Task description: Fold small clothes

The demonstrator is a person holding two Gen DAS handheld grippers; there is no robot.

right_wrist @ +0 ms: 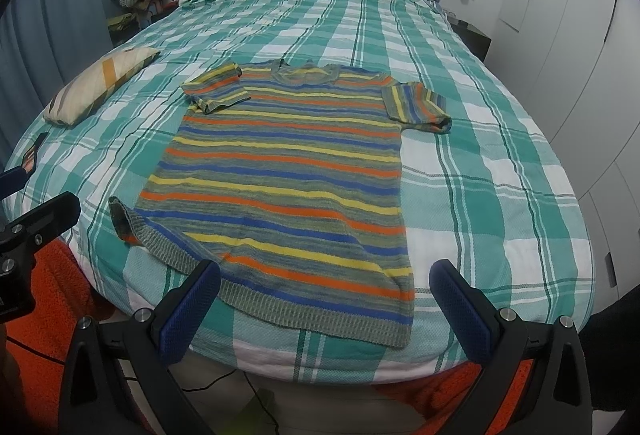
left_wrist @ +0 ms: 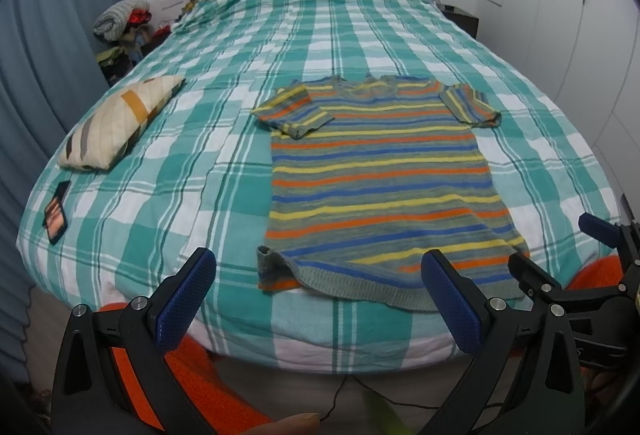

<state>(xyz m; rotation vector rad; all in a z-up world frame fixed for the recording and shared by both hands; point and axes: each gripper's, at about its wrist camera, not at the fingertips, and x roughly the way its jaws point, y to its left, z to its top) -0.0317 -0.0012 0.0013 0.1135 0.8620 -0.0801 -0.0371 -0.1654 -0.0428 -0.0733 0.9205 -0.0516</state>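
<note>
Left wrist view showed your striped sweater (left_wrist: 380, 179) flat on the bed (left_wrist: 200, 163), unfolded (one hem corner curled); both tongs (left_wrist: 320, 299) (right_wrist: 324, 303) gaped, released.

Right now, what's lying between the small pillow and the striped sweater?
Only bare plaid bedspread lies between the small pillow and the striped sweater, shown in both wrist views.

Both the left gripper (left_wrist: 320, 299) and right gripper (right_wrist: 324, 309) have black frames, silver screws and textured blue pads (left_wrist: 182, 305) inside the jaws.
</note>
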